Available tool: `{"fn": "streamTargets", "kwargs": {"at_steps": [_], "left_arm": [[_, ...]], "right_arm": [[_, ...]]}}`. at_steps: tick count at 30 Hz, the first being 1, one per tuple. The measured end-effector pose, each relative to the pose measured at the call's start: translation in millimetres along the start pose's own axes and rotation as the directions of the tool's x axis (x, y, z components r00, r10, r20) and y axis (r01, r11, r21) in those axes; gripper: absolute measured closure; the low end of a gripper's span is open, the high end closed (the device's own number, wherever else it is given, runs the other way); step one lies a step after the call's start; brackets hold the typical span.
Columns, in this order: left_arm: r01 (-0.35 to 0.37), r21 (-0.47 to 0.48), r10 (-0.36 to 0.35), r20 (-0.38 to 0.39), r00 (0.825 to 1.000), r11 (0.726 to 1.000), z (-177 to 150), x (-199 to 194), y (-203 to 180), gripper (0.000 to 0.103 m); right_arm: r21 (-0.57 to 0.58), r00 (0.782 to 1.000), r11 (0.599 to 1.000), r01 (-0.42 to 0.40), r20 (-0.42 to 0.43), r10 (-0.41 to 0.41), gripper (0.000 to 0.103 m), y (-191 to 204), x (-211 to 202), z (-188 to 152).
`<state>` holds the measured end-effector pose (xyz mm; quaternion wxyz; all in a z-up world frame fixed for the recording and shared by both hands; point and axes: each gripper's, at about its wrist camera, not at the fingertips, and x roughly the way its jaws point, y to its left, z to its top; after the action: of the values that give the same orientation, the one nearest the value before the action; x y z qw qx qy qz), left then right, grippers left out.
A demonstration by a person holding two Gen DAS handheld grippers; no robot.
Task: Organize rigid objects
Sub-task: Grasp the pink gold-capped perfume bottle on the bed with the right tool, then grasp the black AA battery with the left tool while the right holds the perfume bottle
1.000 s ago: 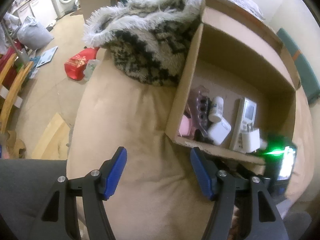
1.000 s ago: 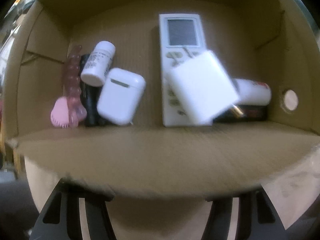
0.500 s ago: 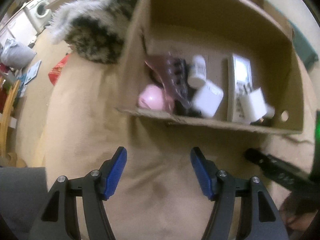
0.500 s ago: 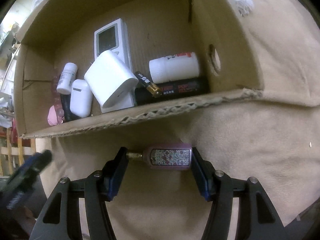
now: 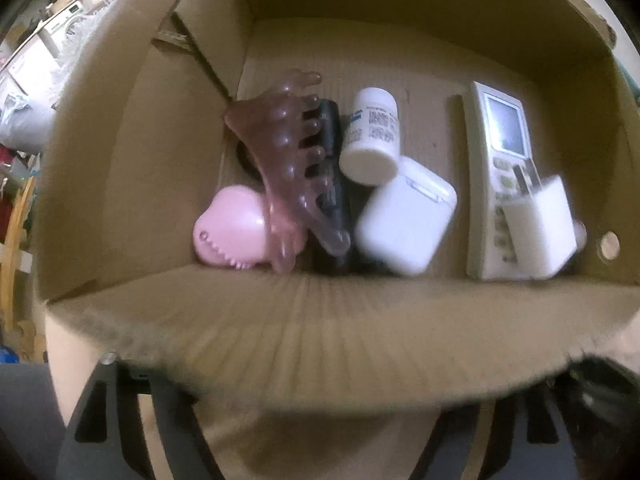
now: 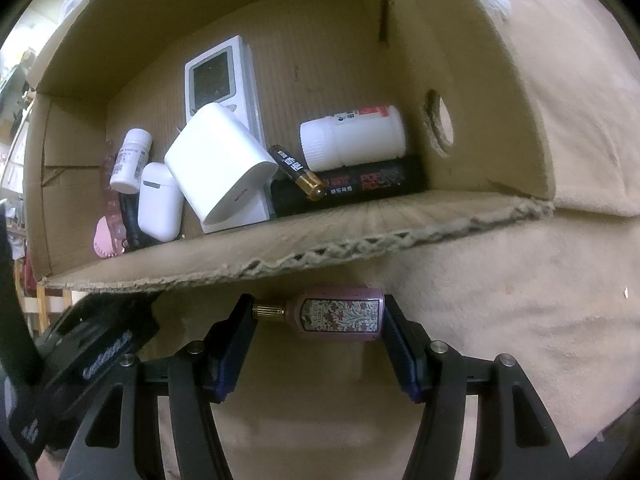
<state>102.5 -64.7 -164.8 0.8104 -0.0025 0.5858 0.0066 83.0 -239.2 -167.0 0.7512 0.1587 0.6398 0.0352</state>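
A cardboard box lies on a beige cushion and holds a pink hair claw, a pink brush, a white pill bottle, a white earbud case, a remote and a white charger. The left gripper's fingertips are hidden under the box's near flap. In the right wrist view, my right gripper holds a small pink perfume bottle lying sideways between its fingers, just below the box's front flap. A second white bottle, a battery and a black tube also lie in the box.
The beige cushion stretches to the right of the box. The left gripper's body shows at lower left in the right wrist view. A washing machine and floor clutter lie far left.
My left gripper has moved forward up to the box, so its fingertips went under the near flap. My right gripper stayed with the perfume bottle between its fingers, slightly closer.
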Motion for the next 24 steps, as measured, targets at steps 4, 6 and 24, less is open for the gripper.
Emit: {"fn": "streamTargets", "kwargs": {"at_steps": [4, 6, 24], "left_arm": [[-0.013, 0.021, 0.013, 0.009, 1.000, 1.000, 6.7, 2.2, -5.7, 0.025], [-0.016, 0.028, 0.016, 0.001, 1.000, 0.999, 9.8, 6.2, -6.2, 0.025], [-0.019, -0.010, 0.019, 0.019, 1.000, 1.000, 7.8, -15.9, 26.3, 0.063]], "right_arm": [[-0.015, 1.000, 1.000, 0.017, 0.003, -0.017, 0.038, 8.3, -3.3, -1.7], [-0.018, 1.000, 1.000, 0.022, 0.005, -0.022, 0.038, 11.5, -4.0, -1.9], [-0.034, 1.000, 0.999, 0.020, 0.006, -0.020, 0.038, 37.3, -11.1, -1.8]]}}
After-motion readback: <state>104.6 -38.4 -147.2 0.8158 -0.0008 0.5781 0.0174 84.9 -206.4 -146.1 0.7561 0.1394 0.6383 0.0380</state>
